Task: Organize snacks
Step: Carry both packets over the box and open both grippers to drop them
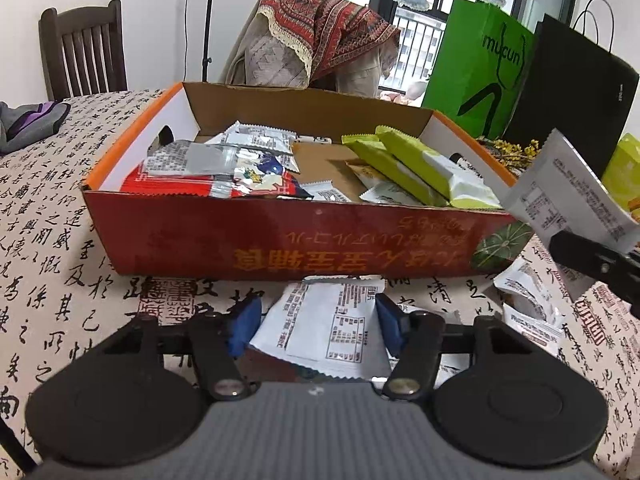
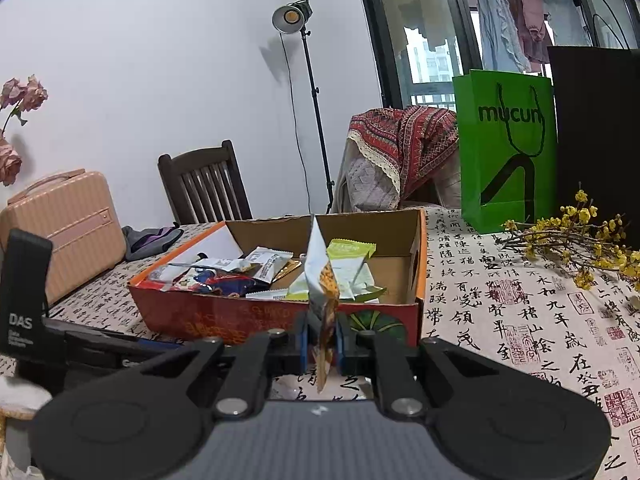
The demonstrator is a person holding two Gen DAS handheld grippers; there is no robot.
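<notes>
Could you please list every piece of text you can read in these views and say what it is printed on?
"mucun": green paper bag.
"DAS": black left tool body; the smaller lines beneath are too small to read.
Red cardboard box: yellow characters, upside down and blurred, unreadable.
White snack packet: print too small to read.
Tablecloth: calligraphy, not reliably readable.

Glossy foil snack packets (image 1: 224, 168) — matt cardboard box (image 1: 280, 236), cloth tablecloth (image 1: 52, 240).
</notes>
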